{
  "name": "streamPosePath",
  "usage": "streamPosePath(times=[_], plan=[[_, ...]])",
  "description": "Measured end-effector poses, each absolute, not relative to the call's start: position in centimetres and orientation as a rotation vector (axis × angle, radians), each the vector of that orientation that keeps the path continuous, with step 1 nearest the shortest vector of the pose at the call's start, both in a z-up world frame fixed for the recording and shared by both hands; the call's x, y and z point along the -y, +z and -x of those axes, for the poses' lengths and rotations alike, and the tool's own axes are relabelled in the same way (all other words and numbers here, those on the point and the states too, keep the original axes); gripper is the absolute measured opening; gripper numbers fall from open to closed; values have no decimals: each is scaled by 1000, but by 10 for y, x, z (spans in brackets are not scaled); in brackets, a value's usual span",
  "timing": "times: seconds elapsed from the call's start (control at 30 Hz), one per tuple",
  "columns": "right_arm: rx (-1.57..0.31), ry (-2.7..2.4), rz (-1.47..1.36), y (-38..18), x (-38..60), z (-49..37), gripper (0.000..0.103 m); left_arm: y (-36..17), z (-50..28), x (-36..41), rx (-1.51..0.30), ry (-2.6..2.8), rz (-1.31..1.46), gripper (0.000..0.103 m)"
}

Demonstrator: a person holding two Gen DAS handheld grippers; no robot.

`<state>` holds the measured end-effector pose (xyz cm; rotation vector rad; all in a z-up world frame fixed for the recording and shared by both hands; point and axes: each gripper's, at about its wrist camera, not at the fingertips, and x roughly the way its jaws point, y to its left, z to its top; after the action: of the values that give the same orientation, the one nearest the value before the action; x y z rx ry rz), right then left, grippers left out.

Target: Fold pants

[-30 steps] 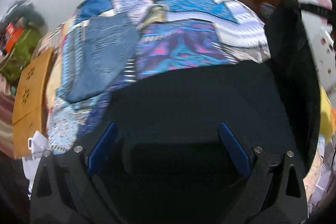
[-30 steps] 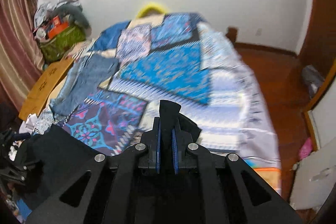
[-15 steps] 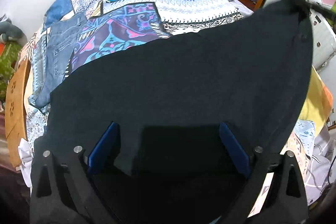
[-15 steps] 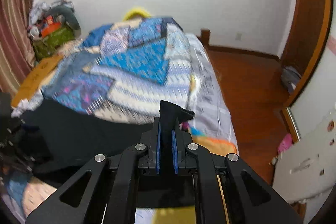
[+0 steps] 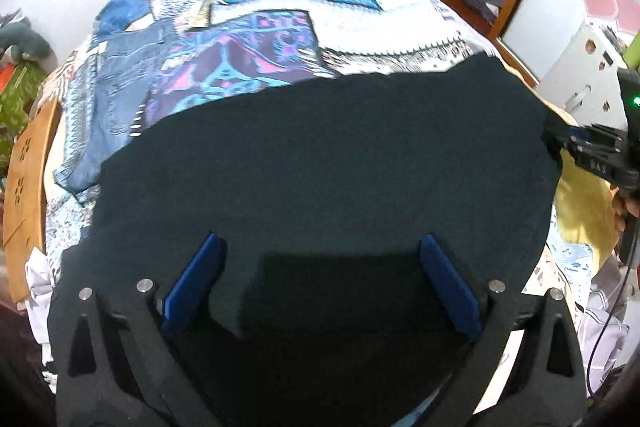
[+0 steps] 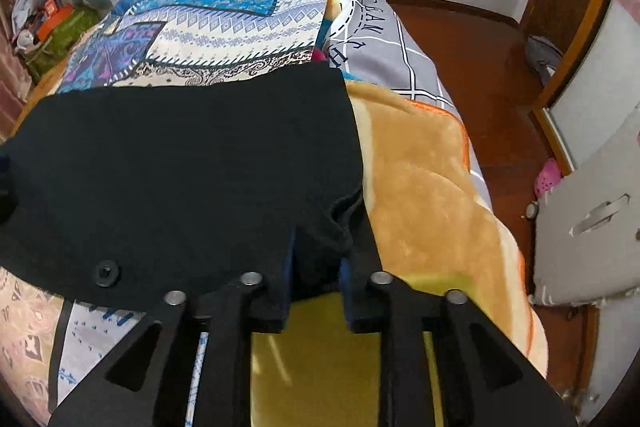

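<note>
The black pants (image 5: 328, 163) lie spread across the near end of the bed, over the patterned quilt (image 5: 280, 39). My left gripper (image 5: 320, 279) is open, its blue pads (image 5: 196, 279) wide apart, with black cloth lying between and under them. My right gripper (image 6: 316, 267) has its jaws slightly parted, with a bunched corner of the pants (image 6: 192, 163) between the pads (image 6: 285, 279). A black button (image 6: 106, 271) shows on the cloth. The right gripper also shows at the right edge of the left wrist view (image 5: 560, 143), at the pants' corner.
Blue jeans (image 5: 116, 99) lie on the quilt at the left. A tan and yellow blanket (image 6: 424, 187) covers the bed's right near corner. A wooden board (image 5: 28, 183) stands left of the bed. Red wooden floor (image 6: 472, 51) and a white panel (image 6: 588, 223) lie to the right.
The pants have come down from hanging to lying flat on the bed. My right gripper has dropped low to the bed and its jaws have parted a little. The left gripper stays open.
</note>
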<state>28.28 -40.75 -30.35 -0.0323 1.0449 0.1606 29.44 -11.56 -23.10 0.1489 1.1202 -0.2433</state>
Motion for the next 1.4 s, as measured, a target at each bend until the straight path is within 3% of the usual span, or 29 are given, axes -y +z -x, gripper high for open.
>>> streamPosePath(times=[0.07, 0.57, 0.87, 1.17, 1.23, 1.37, 1.4], plan=[[-1033, 135, 46, -289, 401, -276, 56, -221, -290, 99, -1090, -225, -117, 101], [-735, 453, 93, -164, 248, -257, 63, -162, -253, -113, -888, 101, 38, 101], [-788, 667, 167, -180, 118, -294, 63, -229, -243, -233, -1040, 286, 158, 101], [-966, 802, 304, -234, 20, -341, 63, -299, -248, -255, -1190, 128, 400, 101], [-989, 817, 363, -247, 3, -348, 63, -306, -252, -251, -1209, 46, 456, 98], [-1014, 828, 414, -263, -16, -357, 63, -308, -256, -236, -1212, -84, 498, 70], [-1036, 838, 411, -266, -18, -359, 55, -306, -255, -235, -1194, -94, 513, 62]])
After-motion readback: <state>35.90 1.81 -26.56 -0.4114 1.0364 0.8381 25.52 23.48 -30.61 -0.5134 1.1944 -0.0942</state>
